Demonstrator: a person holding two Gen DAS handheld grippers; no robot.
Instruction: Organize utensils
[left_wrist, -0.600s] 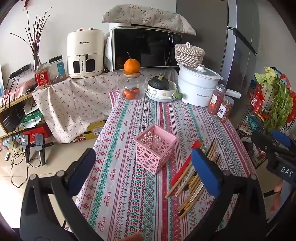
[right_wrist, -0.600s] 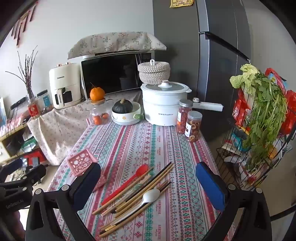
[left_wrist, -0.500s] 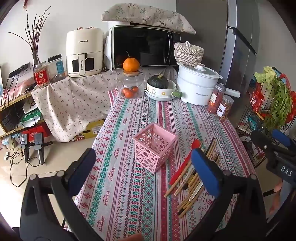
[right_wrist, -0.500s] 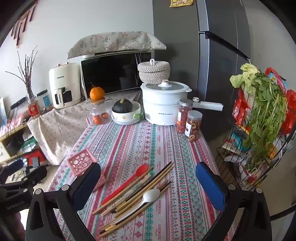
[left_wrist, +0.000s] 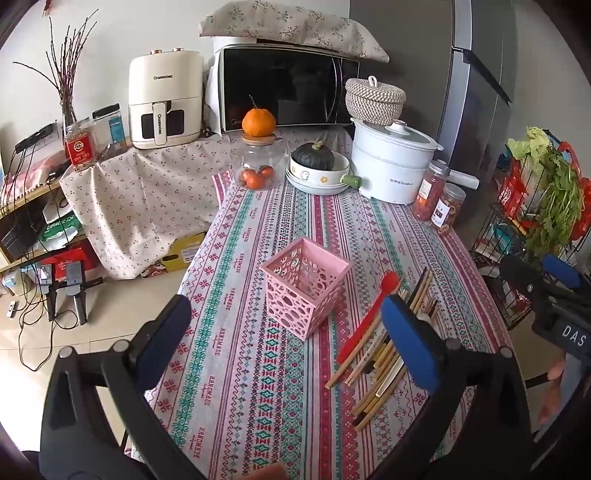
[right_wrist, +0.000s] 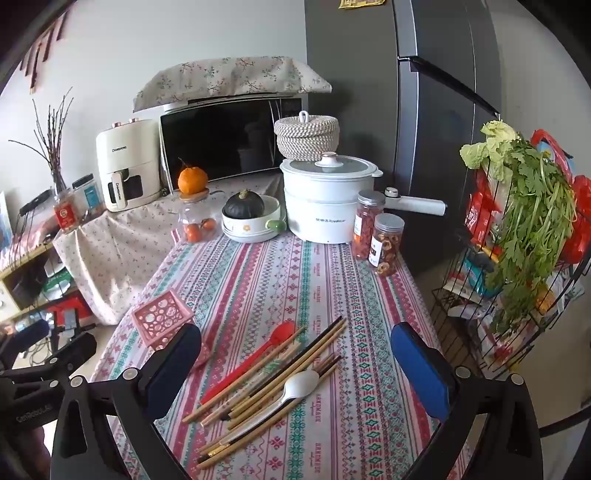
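Counts: 1 pink basket (left_wrist: 307, 285), 1 red spoon (right_wrist: 248, 363), 1 white spoon (right_wrist: 291, 387), plus a loose bundle of chopsticks (right_wrist: 295, 363), too overlapped for an exact no. 2 snack jars (right_wrist: 376, 236) w/ silver lids.

Surface: table w/ striped patterned tablecloth (left_wrist: 258, 369). Room is a kitchen corner: grey fridge (right_wrist: 406, 110) at back right, microwave (left_wrist: 284, 92) under a floral cloth, air fryer (left_wrist: 166, 99) on a side shelf, wire rack w/ greens (right_wrist: 532, 206) on the right.

Containers: basket stands upright, nothing seen inside; utensils lie flat on the cloth just right of it, apart from it. White pot (right_wrist: 325, 199) has its lid on, woven basket behind it. Bowl (left_wrist: 317, 173) holds a dark green squash. Glass jar (left_wrist: 258, 162) holds small orange fruit, w/ 1 orange on its lid.

Tools: left gripper (left_wrist: 284, 336) spread wide, nothing between the blue pads, hovering above the basket's near side. Right gripper (right_wrist: 295, 362) also spread wide, nothing pinched, hovering over the utensil pile.
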